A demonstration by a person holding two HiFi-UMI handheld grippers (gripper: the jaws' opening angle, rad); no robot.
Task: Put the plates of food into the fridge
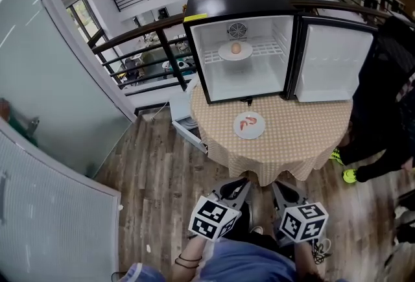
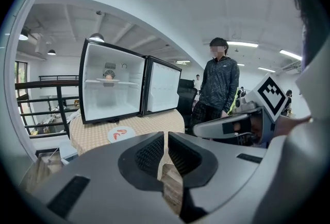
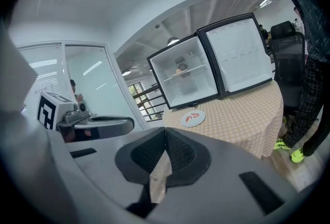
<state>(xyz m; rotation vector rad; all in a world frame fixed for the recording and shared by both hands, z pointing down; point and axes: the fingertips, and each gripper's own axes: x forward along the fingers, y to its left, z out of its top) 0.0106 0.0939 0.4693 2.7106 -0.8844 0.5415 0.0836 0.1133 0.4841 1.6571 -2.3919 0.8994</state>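
A white plate with orange-red food (image 1: 249,125) lies on the round table (image 1: 305,144), just in front of the open mini fridge (image 1: 243,57). Another white plate with a round bun-like food (image 1: 235,49) sits on the fridge's wire shelf. Both grippers hang low over the floor, short of the table's near edge. The left gripper (image 1: 241,187) is shut with nothing in it; in its own view the pads (image 2: 154,153) meet and the plate (image 2: 120,134) lies far ahead. Beside it the right gripper (image 1: 280,188) is shut and empty too, its plate (image 3: 193,118) distant.
The fridge door (image 1: 331,63) stands swung open to the right. A person in dark clothes (image 1: 389,112) stands at the table's right side. A black railing (image 1: 139,31) runs behind the fridge, a glass wall (image 1: 45,80) stands at left, and wood floor (image 1: 168,170) lies below.
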